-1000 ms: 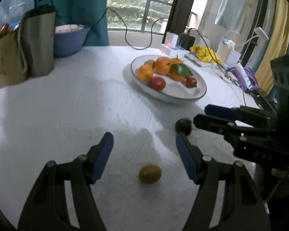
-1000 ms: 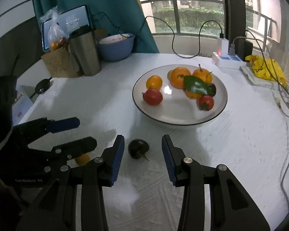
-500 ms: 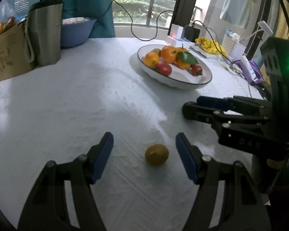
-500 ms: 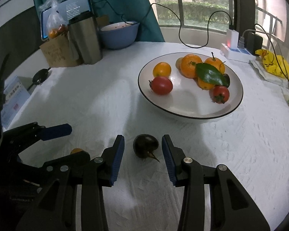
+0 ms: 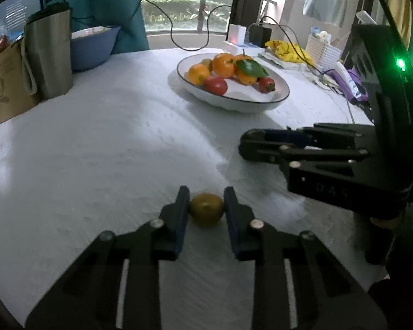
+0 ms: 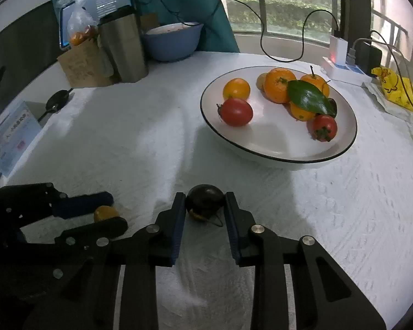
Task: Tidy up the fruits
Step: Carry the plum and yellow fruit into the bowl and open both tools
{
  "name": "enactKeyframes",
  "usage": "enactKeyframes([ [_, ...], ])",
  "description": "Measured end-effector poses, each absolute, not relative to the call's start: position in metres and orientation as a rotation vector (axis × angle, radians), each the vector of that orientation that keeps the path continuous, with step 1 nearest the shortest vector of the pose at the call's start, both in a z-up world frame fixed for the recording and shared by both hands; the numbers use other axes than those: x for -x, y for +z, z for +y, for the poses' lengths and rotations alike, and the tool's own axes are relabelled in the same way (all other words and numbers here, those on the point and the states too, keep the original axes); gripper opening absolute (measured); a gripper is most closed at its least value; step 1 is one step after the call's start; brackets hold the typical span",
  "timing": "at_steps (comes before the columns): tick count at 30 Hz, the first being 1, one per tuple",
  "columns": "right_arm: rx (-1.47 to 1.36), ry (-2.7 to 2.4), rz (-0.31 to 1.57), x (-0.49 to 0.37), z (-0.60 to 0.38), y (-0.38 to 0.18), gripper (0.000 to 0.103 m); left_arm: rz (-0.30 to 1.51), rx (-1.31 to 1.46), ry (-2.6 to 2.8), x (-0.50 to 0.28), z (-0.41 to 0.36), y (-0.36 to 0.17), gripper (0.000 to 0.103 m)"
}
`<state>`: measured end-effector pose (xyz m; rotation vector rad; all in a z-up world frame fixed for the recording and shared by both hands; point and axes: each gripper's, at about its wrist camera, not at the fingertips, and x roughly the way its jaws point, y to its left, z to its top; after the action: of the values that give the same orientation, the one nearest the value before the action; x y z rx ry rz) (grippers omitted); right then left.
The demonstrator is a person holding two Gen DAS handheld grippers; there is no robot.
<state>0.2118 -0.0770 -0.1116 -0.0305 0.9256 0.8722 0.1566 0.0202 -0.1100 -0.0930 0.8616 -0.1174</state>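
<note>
In the left wrist view my left gripper is shut on a small yellow-orange fruit that rests on the white tablecloth. In the right wrist view my right gripper is shut on a dark purple fruit with a thin stem, also down on the cloth. The white plate with a dark rim lies beyond, holding oranges, a green leaf and red tomatoes. The left gripper with its fruit shows at the lower left of the right wrist view. The right gripper shows at the right of the left wrist view.
At the back left stand a steel tumbler, a blue bowl, a brown paper bag and a bag of small fruit. A power strip with cables, a yellow bag and a white basket sit at the back right.
Both grippers have closed from open onto their fruits: the left on the yellow-orange one, the right on the dark purple one. The right gripper came slightly lower and nearer the plate.
</note>
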Motion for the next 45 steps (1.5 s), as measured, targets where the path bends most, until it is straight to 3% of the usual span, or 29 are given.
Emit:
enactKeyframes([
  [18, -0.023, 0.875, 0.848, -0.21, -0.11, -0.085, 0.03, 0.812, 0.1, -0.137, -0.159, 0.008, -0.085, 0.027],
  [45, -0.099, 0.825, 0.819, -0.274, -0.145, -0.084, 0.03, 0.783, 0.066, -0.201, -0.247, -0.024, -0.066, 0.027],
])
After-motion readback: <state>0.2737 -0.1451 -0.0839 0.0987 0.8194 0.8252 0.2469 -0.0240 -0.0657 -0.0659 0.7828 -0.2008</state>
